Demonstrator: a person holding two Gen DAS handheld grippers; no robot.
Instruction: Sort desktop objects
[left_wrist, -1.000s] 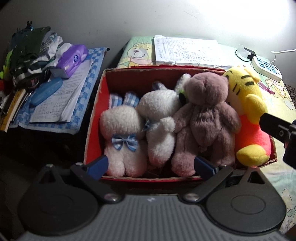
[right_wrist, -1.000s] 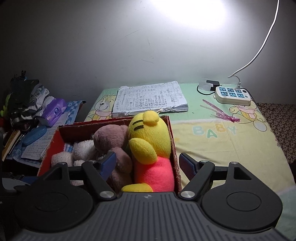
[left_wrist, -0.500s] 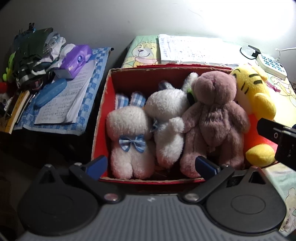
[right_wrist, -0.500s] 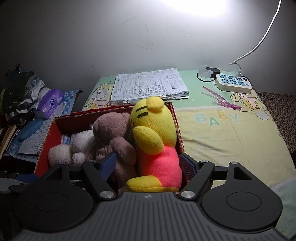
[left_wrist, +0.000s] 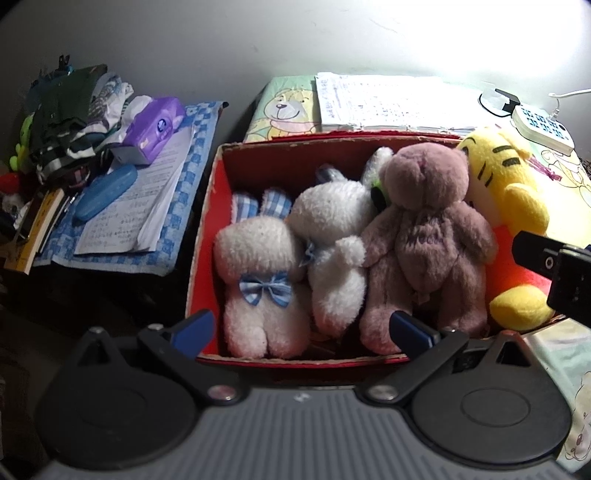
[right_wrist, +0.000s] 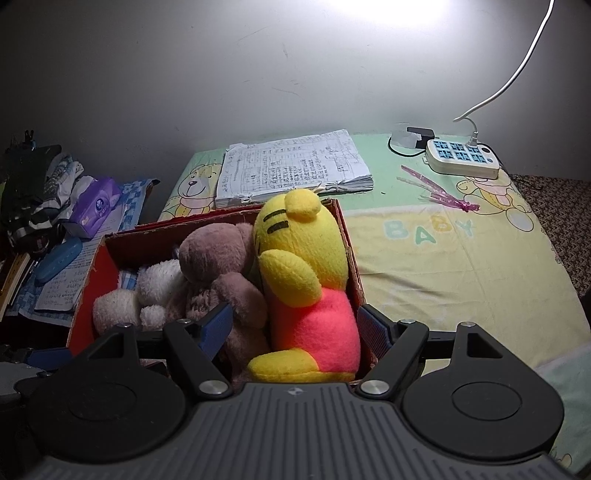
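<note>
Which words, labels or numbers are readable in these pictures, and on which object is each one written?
"BABY": printed in coloured letters on the bed sheet.
Stack of papers: handwriting, too small to read.
Open notebook: handwriting, too small to read.
Purple tissue pack: round logo, too blurred to read.
Power strip: no readable text.
</note>
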